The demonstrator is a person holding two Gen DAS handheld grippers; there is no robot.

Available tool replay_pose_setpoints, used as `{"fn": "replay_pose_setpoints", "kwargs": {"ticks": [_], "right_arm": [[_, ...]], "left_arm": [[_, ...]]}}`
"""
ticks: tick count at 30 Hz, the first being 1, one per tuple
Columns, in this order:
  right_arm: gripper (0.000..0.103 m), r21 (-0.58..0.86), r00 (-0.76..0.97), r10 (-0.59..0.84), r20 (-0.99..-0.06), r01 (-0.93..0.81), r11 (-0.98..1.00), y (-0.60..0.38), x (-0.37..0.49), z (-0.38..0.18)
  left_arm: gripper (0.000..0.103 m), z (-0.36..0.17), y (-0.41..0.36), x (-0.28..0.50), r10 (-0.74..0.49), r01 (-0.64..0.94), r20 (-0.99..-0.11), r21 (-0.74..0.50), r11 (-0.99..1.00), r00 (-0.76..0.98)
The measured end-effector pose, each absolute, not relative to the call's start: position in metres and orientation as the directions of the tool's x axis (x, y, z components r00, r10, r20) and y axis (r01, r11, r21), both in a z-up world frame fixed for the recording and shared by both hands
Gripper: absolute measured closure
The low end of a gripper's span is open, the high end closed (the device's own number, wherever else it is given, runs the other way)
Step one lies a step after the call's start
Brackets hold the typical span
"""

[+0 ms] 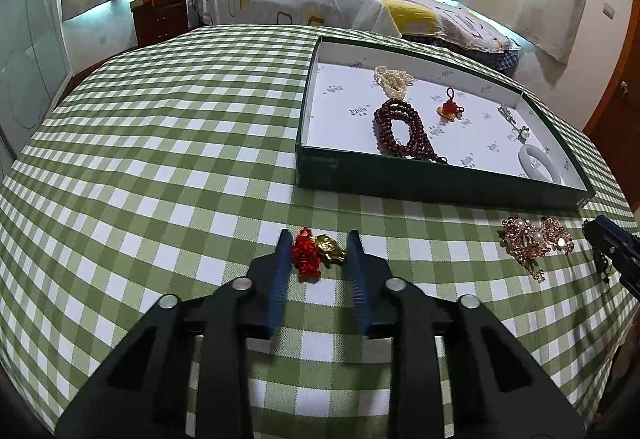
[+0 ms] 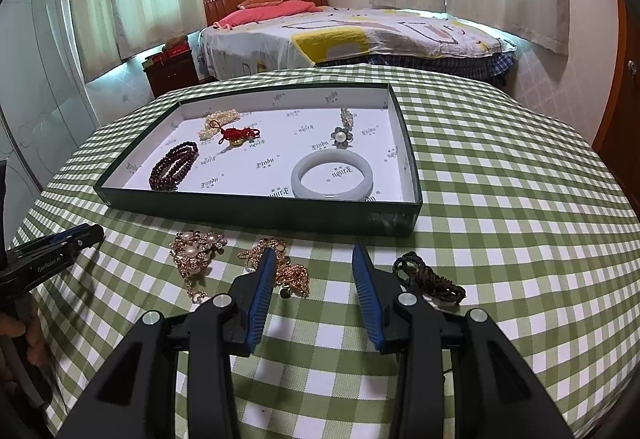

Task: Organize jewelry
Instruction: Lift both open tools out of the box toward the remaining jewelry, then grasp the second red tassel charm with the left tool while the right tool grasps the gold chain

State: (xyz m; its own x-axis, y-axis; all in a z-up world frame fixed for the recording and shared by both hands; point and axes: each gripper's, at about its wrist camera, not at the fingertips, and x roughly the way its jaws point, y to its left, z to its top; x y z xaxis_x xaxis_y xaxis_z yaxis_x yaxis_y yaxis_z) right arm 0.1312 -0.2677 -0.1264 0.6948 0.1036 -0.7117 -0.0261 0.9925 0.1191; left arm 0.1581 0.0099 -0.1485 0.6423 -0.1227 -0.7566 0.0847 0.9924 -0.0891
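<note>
- The left gripper, black with blue ribbed pads, has its jaws spread wide just above the green-and-white checked tablecloth; nothing is clamped.
- Between its two fingertips lies a red knotted-cord charm with a gold-coloured pendant, resting on the cloth and apparently apart from either pad.
- The right gripper, of the same make, is likewise wide open and grips nothing.
- A tangled gold-coloured chain lies on the cloth partly behind its left finger and partly in the gap between the fingers.
- Just outside its right finger sits a dark braided cord bracelet.
- Left of the chain lies a rose-gold floral brooch cluster with pearls.
- Beyond these stands a shallow dark-green box with a white printed lining.
- Inside the box are a dark red beaded bracelet, a strand of small cream pearls, a second red knotted charm with a gold piece, a flower-shaped pearl ring, a small silvery piece and a pale white jade bangle.
- Behind the table is a bed with a patterned cover.
</note>
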Motion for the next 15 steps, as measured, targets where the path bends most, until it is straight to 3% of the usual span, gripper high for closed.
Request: {"fn": "replay_pose_setpoints", "kwargs": {"ticks": [4,15], "right_arm": [[0.063,0.119,0.695,0.103,-0.711,-0.025,0.993,-0.2678,0.1313,-0.1262],[0.063,0.119,0.691,0.118,-0.713,-0.046,0.992,-0.2626,0.1318,-0.1264]], "left_arm": [[0.086,-0.1489,0.0071,0.158,-0.118,0.097,-0.755,-0.072,0.993,0.645],[0.087,-0.1409,0.0012,0.1528,-0.132,0.124,-0.732,-0.065,0.99,0.668]]}}
